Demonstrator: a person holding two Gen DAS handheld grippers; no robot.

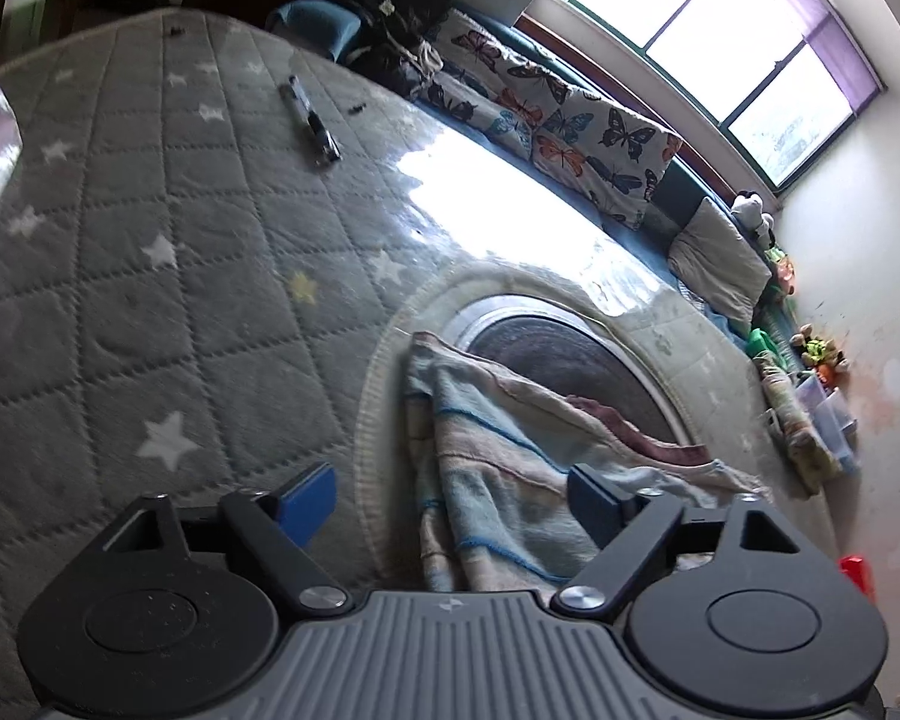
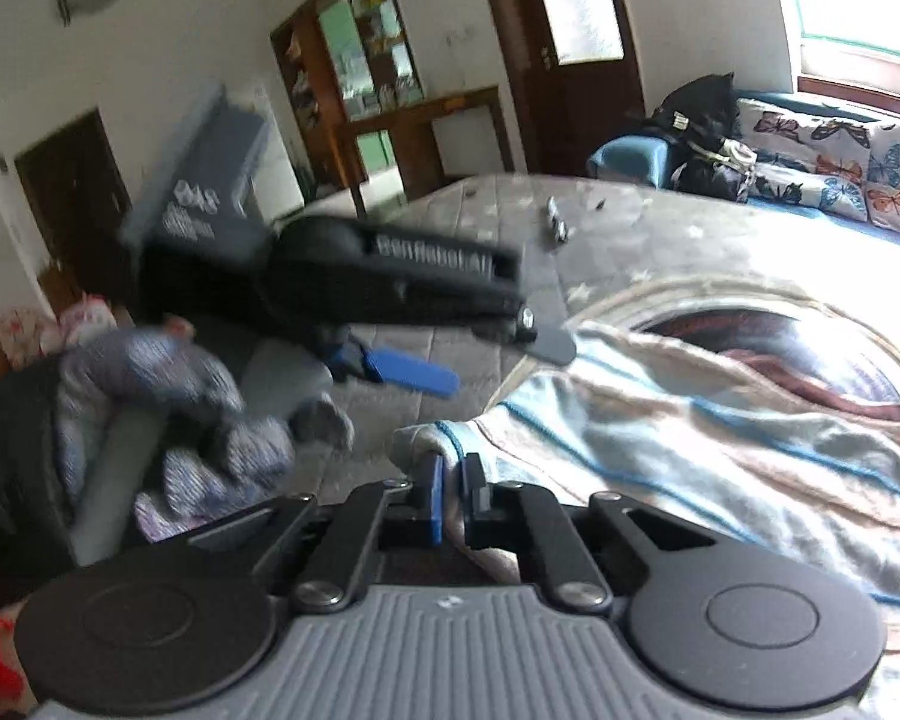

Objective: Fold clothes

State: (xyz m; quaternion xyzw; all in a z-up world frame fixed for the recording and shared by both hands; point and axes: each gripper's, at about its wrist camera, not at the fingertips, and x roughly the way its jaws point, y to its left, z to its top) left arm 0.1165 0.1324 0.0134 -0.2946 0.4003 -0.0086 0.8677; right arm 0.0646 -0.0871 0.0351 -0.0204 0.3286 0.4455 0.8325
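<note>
A pale striped cloth (image 1: 480,420) with thin blue lines lies crumpled on a round rug (image 1: 570,354) that rests on the grey quilted star mat (image 1: 150,300). My left gripper (image 1: 450,498) stands open just above the cloth's near part, its blue pads wide on either side and touching nothing. In the right wrist view my right gripper (image 2: 450,492) is shut on the near hem of the cloth (image 2: 690,438). The left gripper (image 2: 480,360) shows there too, blurred, over the cloth's far left edge and held by a gloved hand (image 2: 210,420).
A small dark object (image 1: 312,120) lies on the mat farther off. Butterfly-print cushions (image 1: 570,120), a black bag (image 1: 402,18) and a grey pillow (image 1: 720,258) line the window side. A wooden cabinet (image 2: 378,78) and doors stand behind.
</note>
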